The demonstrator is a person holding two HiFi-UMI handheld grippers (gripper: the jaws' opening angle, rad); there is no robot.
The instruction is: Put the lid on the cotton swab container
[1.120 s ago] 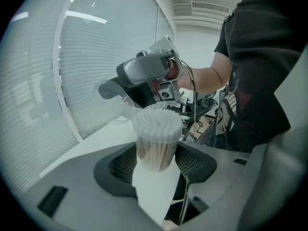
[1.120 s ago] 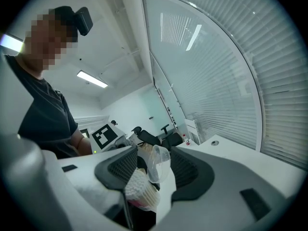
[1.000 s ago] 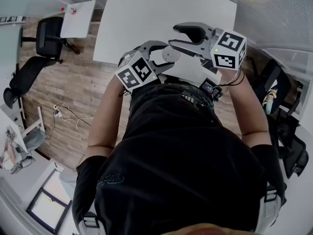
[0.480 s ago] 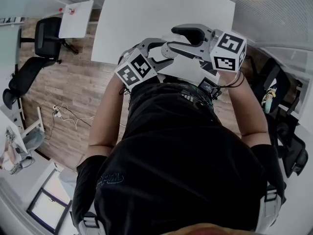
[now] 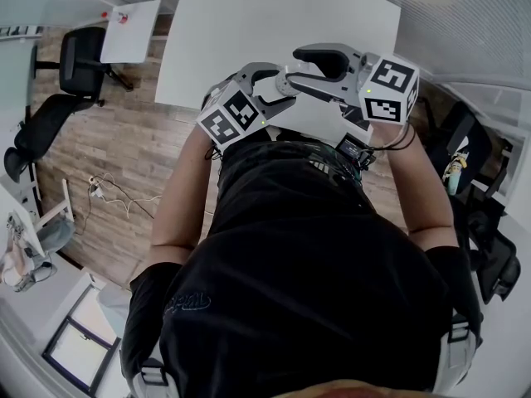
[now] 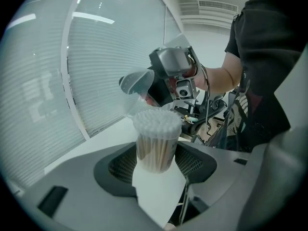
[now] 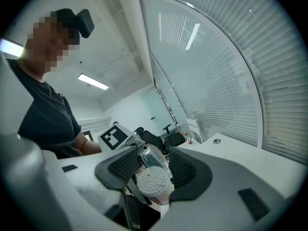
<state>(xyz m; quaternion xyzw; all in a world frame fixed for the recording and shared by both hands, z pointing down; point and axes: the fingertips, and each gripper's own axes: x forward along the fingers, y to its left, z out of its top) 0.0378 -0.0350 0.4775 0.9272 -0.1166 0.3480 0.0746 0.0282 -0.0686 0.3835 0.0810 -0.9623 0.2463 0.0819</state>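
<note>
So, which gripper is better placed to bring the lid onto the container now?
Right. The right gripper holds the clear lid close above the open cotton swab container, which the left gripper grips and can probably keep steady.

Glossy clear plastic container point(image 6: 154, 153) and lid point(image 6: 136, 84); cotton-tipped wooden swabs point(image 6: 157, 122).

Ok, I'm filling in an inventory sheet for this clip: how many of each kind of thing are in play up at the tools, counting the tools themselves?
Tools: 2, the left tool and the right tool
Open cotton swab container: 1, gripped in the left tool
Clear lid: 1, gripped in the right tool
Total: 4
</note>
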